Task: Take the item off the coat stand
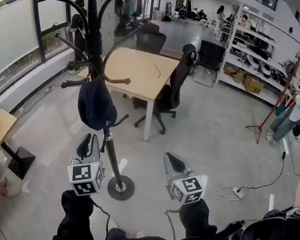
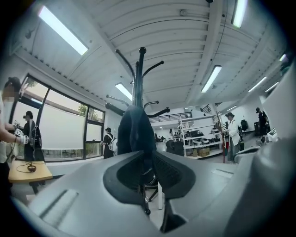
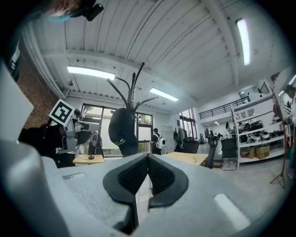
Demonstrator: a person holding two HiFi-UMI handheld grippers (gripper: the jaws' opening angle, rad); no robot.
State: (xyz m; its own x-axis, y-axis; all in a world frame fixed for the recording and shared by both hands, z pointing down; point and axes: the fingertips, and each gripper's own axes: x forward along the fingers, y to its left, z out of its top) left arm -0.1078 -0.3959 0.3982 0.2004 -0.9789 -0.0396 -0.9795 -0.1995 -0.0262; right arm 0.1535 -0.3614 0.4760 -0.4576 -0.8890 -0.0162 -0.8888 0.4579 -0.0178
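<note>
The dark navy fabric cap (image 1: 95,103) hung from a lower hook of the black metal coat stand (image 1: 94,40). The left gripper (image 1: 87,142) pointed up at it from just below, jaws a slit apart and gripping nothing. The right gripper (image 1: 171,158) sat off to the side, clenched and empty.

— Where do we stand?
— Before the coat stand (image 1: 112,157), which rises between our left gripper (image 1: 88,140) and right gripper (image 1: 172,158).
— And the cap (image 1: 95,104)?
— It hangs on the stand's left side, ahead of our left gripper. Behind the stand we see a table (image 1: 141,69), with a chair (image 1: 173,87) at its right.
</note>
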